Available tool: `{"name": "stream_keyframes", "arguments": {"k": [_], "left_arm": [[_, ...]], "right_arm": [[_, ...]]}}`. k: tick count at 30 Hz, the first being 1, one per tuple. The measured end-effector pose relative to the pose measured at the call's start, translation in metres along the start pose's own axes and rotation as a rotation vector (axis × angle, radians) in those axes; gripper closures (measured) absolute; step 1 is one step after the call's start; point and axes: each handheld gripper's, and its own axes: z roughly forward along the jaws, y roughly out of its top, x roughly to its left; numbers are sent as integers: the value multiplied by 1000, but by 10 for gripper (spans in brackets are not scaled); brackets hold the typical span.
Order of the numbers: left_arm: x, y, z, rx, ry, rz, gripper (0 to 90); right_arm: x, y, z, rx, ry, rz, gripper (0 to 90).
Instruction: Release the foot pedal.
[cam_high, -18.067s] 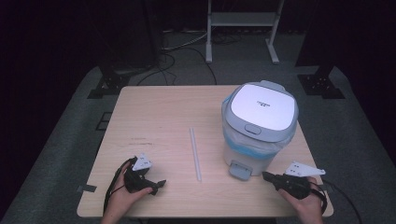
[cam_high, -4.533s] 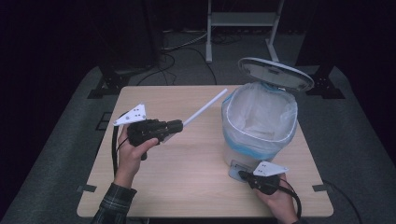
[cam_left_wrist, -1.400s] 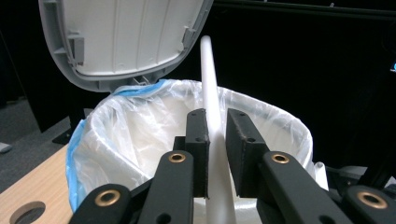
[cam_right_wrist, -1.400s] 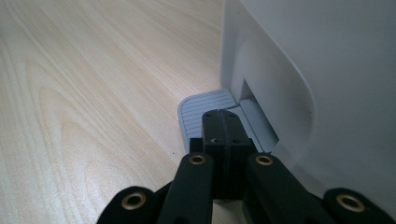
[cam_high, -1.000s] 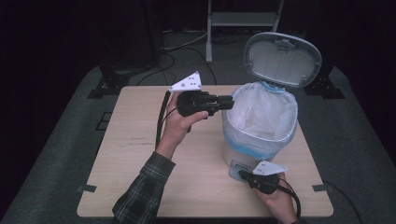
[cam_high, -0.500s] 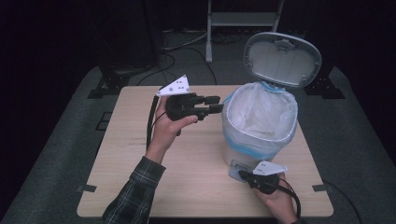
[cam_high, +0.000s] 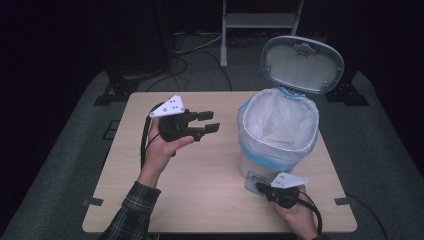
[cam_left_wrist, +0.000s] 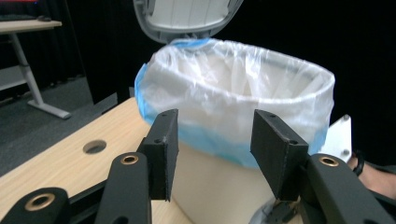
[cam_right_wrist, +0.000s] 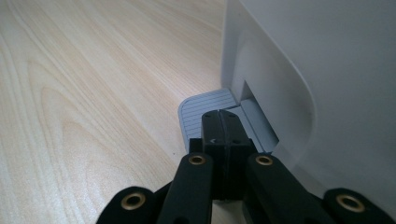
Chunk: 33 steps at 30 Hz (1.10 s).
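On table (cam_high: 150, 200) — one bin (cam_high: 277, 135), two grippers.

Table (cam_high: 210, 200): light wood-grain top, rounded corners; round hole through the top (cam_left_wrist: 95, 146) seen in the left gripper view. Stands on a grey floor mat (cam_high: 380, 150)

Behind the far edge: black cables (cam_high: 192, 55) looped on the floor, a white metal stand (cam_high: 260, 22) with a crossbar and two uprights. Dark stand feet (cam_high: 112, 92) on the floor near the table's far left corner and near its far right corner (cam_high: 347, 92)

Left gripper view, far left: another desk edge and a white angled leg (cam_left_wrist: 32, 88) against black backdrop
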Motion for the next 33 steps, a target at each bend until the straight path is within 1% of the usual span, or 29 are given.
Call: {"name": "stream_keyframes", "arguments": {"k": [3,5,10,13,14,15,16,17,18,21,25,27,29,31,33], "left_arm": [[-2,-9,-5,6,8,-5,492],[-3,-17,-8,11,14,-17,489],[-5,-31,-13,26,27,-32,463],[-7,-40,-16,33,38,-39,443],[-8,-42,-17,38,42,-39,430],[-8,-45,-18,40,48,-39,423],[-9,-50,-19,45,53,-43,416],[-10,-55,-21,52,59,-46,408],[-10,-55,-21,52,59,-46,402],[-12,-65,-26,63,77,-60,387],[-14,-80,-34,62,98,-81,367],[-14,-85,-38,74,108,-93,340],[-14,-91,-42,76,120,-100,335],[-14,-97,-46,94,138,-105,312],[-14,-100,-48,97,150,-112,280]], "right_arm": [[0,0,-1,0,10,16,900],[0,0,-2,2,10,18,900],[0,2,-7,-20,17,29,900],[0,4,-10,-48,19,22,899],[0,5,-13,-63,18,15,890],[1,6,-14,-60,12,8,866],[1,7,-15,-53,6,-6,861],[2,7,-17,-71,13,-12,849],[2,7,-17,-71,13,-12,849],[2,8,-22,-90,28,-9,821],[4,6,-28,-88,45,-2,764],[6,3,-34,-86,56,7,722],[7,3,-35,-84,55,7,713],[7,0,-39,-77,55,9,689],[4,-3,-43,-74,50,14,651]]}}
